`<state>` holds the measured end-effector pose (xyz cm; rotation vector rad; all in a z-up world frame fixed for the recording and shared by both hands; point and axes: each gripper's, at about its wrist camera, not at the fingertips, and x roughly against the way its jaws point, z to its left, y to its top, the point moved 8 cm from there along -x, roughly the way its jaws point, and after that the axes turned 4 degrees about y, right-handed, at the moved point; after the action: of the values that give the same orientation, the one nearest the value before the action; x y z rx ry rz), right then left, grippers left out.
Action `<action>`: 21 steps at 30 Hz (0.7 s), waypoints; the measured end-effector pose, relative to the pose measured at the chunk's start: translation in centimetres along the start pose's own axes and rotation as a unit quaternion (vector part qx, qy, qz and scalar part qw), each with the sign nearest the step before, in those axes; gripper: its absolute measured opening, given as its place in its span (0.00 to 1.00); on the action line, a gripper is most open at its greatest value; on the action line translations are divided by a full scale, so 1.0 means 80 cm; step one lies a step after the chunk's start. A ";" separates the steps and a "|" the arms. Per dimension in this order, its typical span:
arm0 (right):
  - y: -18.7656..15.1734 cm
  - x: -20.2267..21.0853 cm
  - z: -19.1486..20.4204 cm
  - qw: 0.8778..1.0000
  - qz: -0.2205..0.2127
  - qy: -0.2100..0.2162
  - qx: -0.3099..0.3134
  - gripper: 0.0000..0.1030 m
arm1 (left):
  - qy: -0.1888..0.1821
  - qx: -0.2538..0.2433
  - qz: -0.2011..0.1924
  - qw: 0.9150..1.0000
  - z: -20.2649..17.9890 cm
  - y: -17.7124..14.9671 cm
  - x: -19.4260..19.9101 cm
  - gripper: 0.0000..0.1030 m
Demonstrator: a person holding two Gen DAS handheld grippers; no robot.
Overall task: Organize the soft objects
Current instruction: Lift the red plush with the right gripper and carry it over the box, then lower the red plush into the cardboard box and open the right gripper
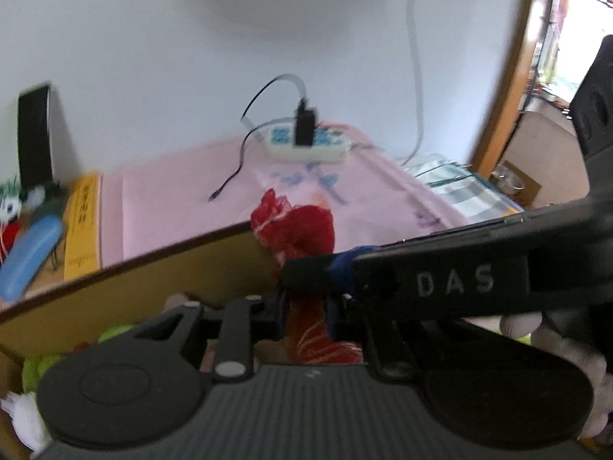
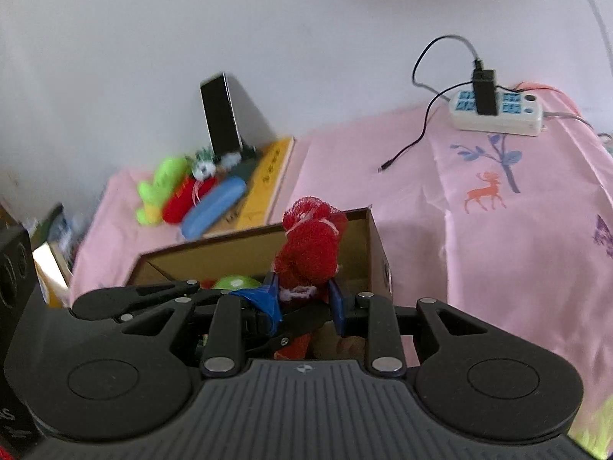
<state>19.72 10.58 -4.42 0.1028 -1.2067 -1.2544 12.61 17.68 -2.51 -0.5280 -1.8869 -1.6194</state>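
A red mesh soft toy (image 2: 310, 245) is pinched from two sides and held just above an open cardboard box (image 2: 245, 241). My right gripper (image 2: 304, 299) is shut on its lower part, the blue pads pressing both sides. In the left wrist view the same red toy (image 1: 302, 230) stands between the fingers of my left gripper (image 1: 306, 306), which is shut on it too. The right gripper's black finger (image 1: 421, 283) crosses in from the right and meets the toy. A green soft toy (image 2: 233, 281) lies inside the box, mostly hidden.
The box wall (image 1: 153, 280) sits on a pink cloth (image 2: 498, 249). At the back left are a green plush (image 2: 161, 184), a red toy (image 2: 184, 199), a blue case (image 2: 214, 207), a yellow book (image 2: 268, 176) and a black upright device (image 2: 220, 115). A power strip (image 2: 498, 111) with cable lies back right.
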 end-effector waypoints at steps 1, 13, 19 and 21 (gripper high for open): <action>0.001 -0.009 -0.001 1.000 0.009 -0.004 0.006 0.10 | 0.003 0.009 0.009 1.000 0.005 -0.001 -0.007 0.12; -0.003 -0.063 -0.013 0.998 0.057 -0.018 0.010 0.11 | 0.031 0.066 0.078 0.994 0.040 -0.018 -0.065 0.24; 0.014 -0.043 -0.013 0.999 0.026 -0.020 0.012 0.11 | 0.031 0.076 0.072 0.994 0.041 -0.012 -0.054 0.41; 0.020 -0.031 -0.015 1.000 0.016 -0.016 0.004 0.11 | 0.037 0.083 0.063 0.994 0.044 -0.007 -0.043 0.42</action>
<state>22.09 12.49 -5.49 0.0694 -1.2356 -1.2274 14.20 21.28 -5.52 -0.4984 -1.8731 -1.3679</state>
